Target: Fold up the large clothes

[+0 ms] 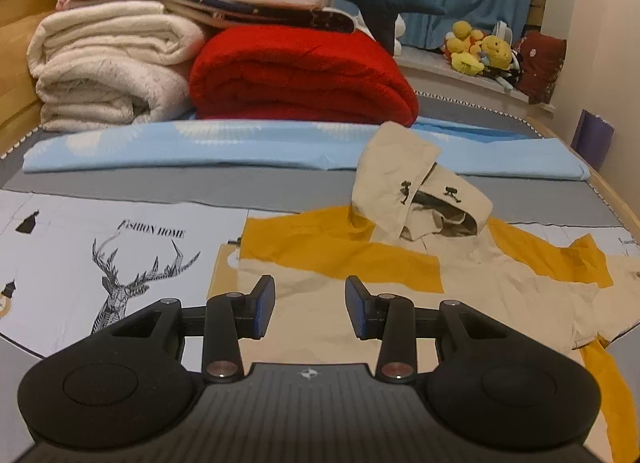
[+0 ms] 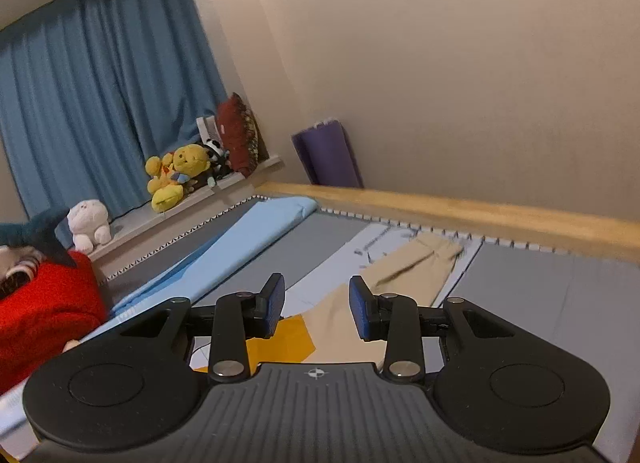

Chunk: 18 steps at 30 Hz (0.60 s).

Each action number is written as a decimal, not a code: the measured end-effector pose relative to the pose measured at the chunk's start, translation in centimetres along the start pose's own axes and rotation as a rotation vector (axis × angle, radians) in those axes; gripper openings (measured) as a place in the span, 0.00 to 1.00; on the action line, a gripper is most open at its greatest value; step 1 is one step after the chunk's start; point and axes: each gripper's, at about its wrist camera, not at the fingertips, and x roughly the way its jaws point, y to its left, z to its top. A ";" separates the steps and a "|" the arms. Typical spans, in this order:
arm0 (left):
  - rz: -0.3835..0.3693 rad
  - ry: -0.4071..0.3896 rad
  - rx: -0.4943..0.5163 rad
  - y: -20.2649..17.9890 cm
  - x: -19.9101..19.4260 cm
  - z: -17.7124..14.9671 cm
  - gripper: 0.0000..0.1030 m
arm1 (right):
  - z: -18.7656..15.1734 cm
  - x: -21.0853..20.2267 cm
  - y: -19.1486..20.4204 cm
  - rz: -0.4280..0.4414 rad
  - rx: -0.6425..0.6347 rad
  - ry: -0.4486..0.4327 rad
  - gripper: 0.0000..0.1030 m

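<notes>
A cream and mustard-yellow hoodie point(image 1: 400, 275) lies spread on the bed, its hood point(image 1: 416, 191) bunched up at the far end. My left gripper point(image 1: 310, 305) is open and empty, hovering over the hoodie's near cream part. My right gripper point(image 2: 317, 309) is open and empty, above a cream sleeve point(image 2: 412, 263) that stretches toward the wooden bed rail; a yellow patch point(image 2: 288, 339) of the hoodie shows below its left finger.
A deer-print sheet point(image 1: 120, 263) covers the grey mattress point(image 1: 200, 187). A folded light-blue cloth point(image 1: 240, 147) lies across the bed, with a red blanket point(image 1: 304, 75) and cream blankets point(image 1: 108, 71) stacked behind. Wooden rail point(image 2: 460, 207), plush toys point(image 2: 180, 175) on the sill, purple mat point(image 2: 328, 155).
</notes>
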 end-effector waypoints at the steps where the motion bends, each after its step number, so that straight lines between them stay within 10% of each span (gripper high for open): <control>1: 0.000 0.002 -0.002 -0.1 0.1 -0.1 0.42 | 0.1 0.1 -0.5 0.007 -0.004 -0.003 0.36; 18: -0.040 0.017 0.040 -3.5 0.9 -1.3 0.42 | -1.1 3.2 -7.2 -0.048 0.173 0.091 0.36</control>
